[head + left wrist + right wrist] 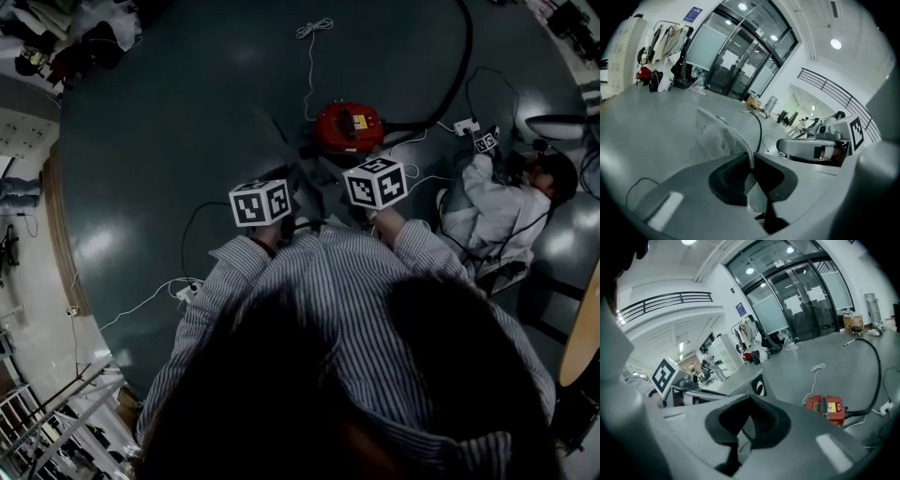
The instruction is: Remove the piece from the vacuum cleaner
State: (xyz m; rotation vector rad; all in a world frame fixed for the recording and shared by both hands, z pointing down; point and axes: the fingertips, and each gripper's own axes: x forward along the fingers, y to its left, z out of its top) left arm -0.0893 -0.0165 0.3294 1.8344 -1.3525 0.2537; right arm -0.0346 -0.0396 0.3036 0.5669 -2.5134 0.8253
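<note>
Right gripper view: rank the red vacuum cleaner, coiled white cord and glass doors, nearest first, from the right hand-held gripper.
1. Red vacuum cleaner, on the floor at right.
2. Coiled white cord, on the floor behind it.
3. Glass doors, far back.

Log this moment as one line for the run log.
left hand-held gripper: shut on translucent piece | right hand-held gripper: jaws together | red vacuum cleaner: on floor ahead, apart from both

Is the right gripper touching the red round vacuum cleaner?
Apart. In the right gripper view, the right gripper hangs in the air; the red round vacuum cleaner sits on the floor far beyond its jaws.
</note>
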